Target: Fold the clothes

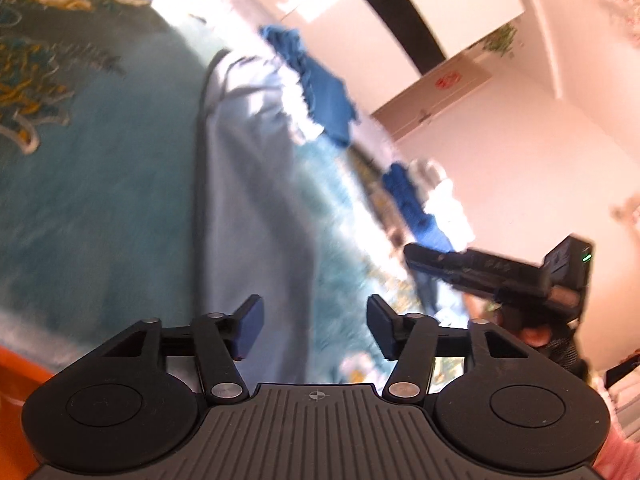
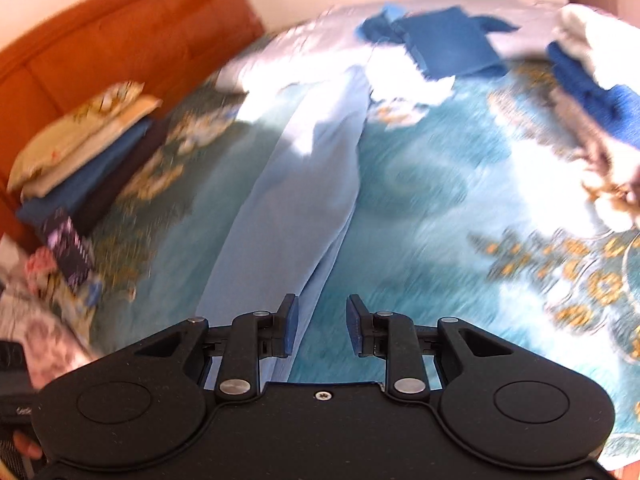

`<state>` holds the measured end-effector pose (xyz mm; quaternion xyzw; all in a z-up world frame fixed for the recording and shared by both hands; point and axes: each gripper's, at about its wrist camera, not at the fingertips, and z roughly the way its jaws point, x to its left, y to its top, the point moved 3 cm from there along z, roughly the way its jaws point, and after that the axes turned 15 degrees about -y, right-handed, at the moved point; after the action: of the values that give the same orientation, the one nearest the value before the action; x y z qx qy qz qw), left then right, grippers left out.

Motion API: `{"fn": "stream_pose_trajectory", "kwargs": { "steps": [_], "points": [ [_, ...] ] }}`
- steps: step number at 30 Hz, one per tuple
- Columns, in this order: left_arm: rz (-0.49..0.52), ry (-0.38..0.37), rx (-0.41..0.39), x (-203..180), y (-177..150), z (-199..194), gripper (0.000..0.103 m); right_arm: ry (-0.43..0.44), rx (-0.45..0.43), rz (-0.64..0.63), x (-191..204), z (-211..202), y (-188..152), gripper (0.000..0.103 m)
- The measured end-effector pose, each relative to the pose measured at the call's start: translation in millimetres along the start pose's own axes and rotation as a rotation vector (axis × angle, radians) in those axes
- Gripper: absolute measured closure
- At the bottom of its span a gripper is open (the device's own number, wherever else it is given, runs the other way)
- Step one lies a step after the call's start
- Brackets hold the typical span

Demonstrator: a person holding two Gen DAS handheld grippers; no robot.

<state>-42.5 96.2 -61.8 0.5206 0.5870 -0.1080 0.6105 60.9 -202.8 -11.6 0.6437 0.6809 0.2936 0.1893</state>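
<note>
Your bed (image 2: 420, 208), with its teal flowered cover, fills both views and carries everything. The largest piece on it is the pale blue garment (image 2: 296, 184), which looks like trousers or a long skirt, laid lengthwise from the bottom centre of the right wrist view up toward the top centre; in the left wrist view it runs up the middle-left. It should handle as thin, light, limp cloth that slides and bunches, so take it at the near hem or a seam edge, not mid-panel. No basket or box shows; the nearest thing to one is the stack of folded clothes (image 2: 80, 160) at left against the orange headboard (image 2: 120, 32). Loose dark blue clothes (image 2: 448, 44) lie top centre. Your right gripper (image 2: 322, 326) is released, pads apart over the hem; your left gripper (image 1: 316, 328) is spread wide and empty.
</note>
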Motion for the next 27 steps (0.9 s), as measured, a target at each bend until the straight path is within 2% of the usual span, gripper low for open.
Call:
{"fn": "stream_pose_trajectory", "kwargs": {
  "steps": [3, 10, 13, 17, 21, 23, 27],
  "points": [
    [0.026, -0.018, -0.036, -9.3, 8.8, -1.5, 0.044, -0.037, -0.030, 0.004, -11.5, 0.0, 7.5, 0.075],
    [0.120, 0.164, -0.055, -7.3, 44.8, 15.3, 0.044, -0.035, -0.037, -0.010, -23.4, 5.4, 23.1, 0.075],
    [0.148, 0.214, -0.063, -2.3, 67.0, 29.3, 0.044, -0.030, -0.047, -0.025, -21.0, 13.2, 40.0, 0.075],
    [0.177, 0.266, -0.077, 4.0, 94.2, 51.4, 0.045, -0.037, -0.057, -0.075, -9.2, 31.2, 66.8, 0.075],
    [0.262, 0.344, -0.053, 9.3, 110.1, 85.3, 0.051, -0.019, -0.073, -0.134, 8.5, 58.2, 101.2, 0.075],
    [0.294, 0.409, -0.036, 15.8, 114.8, 102.0, 0.053, -0.016, -0.074, -0.173, 19.9, 74.6, 118.0, 0.075],
    [0.311, 0.490, -0.040, 29.7, 123.9, 121.0, 0.056, 0.010, -0.088, -0.252, 45.8, 105.0, 145.3, 0.075]
  ]
}}
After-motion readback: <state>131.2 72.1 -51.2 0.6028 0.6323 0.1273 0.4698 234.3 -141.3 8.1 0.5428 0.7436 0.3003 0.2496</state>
